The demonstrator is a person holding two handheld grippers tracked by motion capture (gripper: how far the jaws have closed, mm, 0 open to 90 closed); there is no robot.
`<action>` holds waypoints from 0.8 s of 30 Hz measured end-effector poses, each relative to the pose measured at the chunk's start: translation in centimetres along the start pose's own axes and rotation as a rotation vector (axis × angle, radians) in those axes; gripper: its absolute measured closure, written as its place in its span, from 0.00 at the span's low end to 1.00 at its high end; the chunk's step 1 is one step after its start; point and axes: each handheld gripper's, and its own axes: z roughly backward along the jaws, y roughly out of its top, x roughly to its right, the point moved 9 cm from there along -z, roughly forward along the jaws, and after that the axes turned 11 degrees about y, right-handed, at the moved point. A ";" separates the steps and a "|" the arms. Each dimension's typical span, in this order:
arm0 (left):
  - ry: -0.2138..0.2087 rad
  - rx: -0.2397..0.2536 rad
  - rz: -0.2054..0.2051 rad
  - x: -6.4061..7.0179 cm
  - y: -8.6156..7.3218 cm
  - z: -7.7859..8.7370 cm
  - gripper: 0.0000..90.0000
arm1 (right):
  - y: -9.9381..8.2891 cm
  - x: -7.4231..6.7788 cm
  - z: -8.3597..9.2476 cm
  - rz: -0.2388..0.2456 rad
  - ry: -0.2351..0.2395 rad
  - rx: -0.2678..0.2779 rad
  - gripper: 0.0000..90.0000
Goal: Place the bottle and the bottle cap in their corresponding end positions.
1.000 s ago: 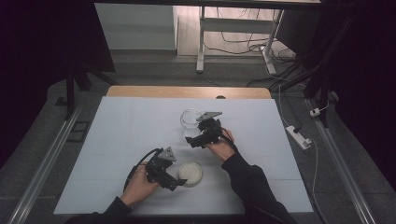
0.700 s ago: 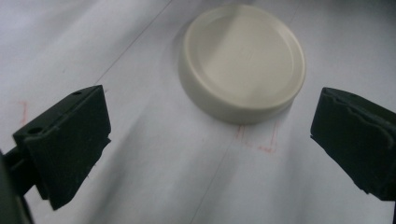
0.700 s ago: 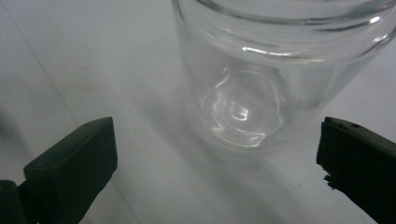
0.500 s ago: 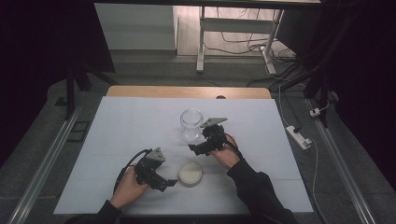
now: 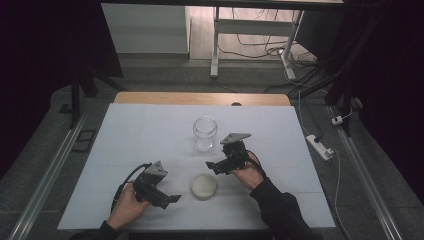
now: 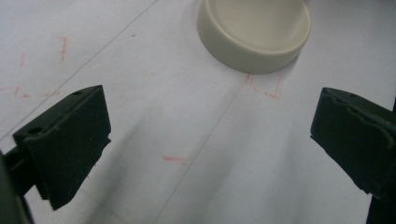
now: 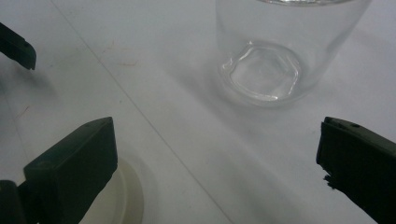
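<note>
On the white surface (image 5: 150,135), the empty glass jar (image 5: 205,133) stands upright at centre frame in the high view, and a careless sweep of the right hand-held gripper (image 5: 216,167) just below-right of it could tip it over. The cream lid (image 5: 204,185) lies flat lower down, between the two grippers, and could skid away if pinched off-centre. The left hand-held gripper (image 5: 170,199) lies low at lower left, aimed toward the lid; both have jaws spread wide, holding nothing.

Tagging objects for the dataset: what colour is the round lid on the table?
Cream, off-white. The lid shows best in the left gripper view.
</note>
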 end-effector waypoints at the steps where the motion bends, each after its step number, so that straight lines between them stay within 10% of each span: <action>1: 0.003 0.001 0.003 -0.1 -0.1 0.1 0.00 | -0.1 -0.1 0.1 0.000 0.002 0.001 0.00; 24: 0.074 0.028 0.103 -1.8 -4.1 4.0 0.00 | -4.7 -1.4 4.5 -0.016 -0.023 0.014 0.00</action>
